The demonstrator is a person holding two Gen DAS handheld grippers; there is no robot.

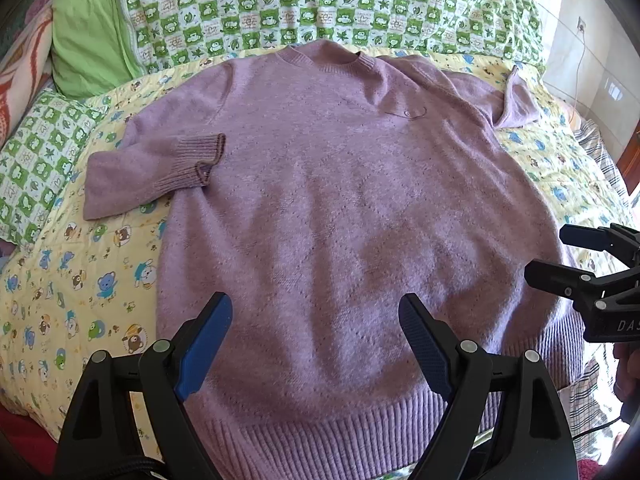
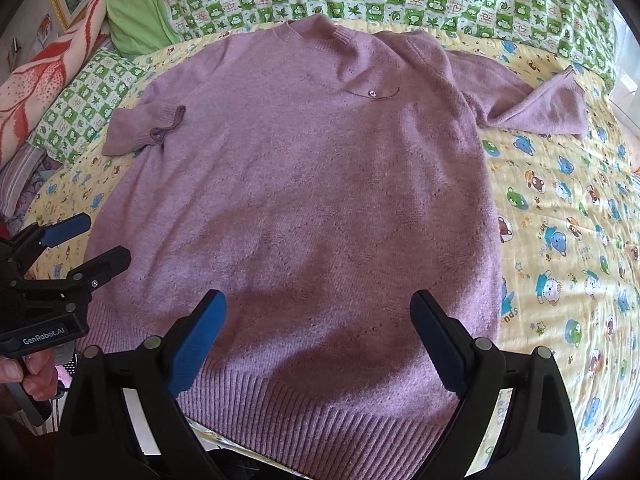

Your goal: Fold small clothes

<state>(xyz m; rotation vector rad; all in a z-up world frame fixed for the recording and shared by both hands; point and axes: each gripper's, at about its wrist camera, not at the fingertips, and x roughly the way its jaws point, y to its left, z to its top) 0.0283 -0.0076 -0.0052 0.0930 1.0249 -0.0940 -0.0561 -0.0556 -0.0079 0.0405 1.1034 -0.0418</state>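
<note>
A lilac knitted sweater (image 1: 320, 200) lies flat, front up, on a bed, collar at the far side and ribbed hem (image 1: 320, 432) nearest me. Its left sleeve (image 1: 152, 176) is folded back so the cuff lies on the body; its right sleeve (image 1: 516, 100) is bent out to the right. It also shows in the right wrist view (image 2: 304, 184). My left gripper (image 1: 316, 316) is open and empty just above the hem. My right gripper (image 2: 320, 312) is open and empty over the hem's right part; it also shows in the left wrist view (image 1: 544, 252).
The sweater rests on a yellow cartoon-print quilt (image 2: 560, 216). A green checked blanket (image 1: 320, 0) and a green pillow (image 1: 88, 36) lie at the far side. An orange patterned blanket (image 2: 44, 76) is at the left. A white wall with a cable (image 1: 580, 64) is at the far right.
</note>
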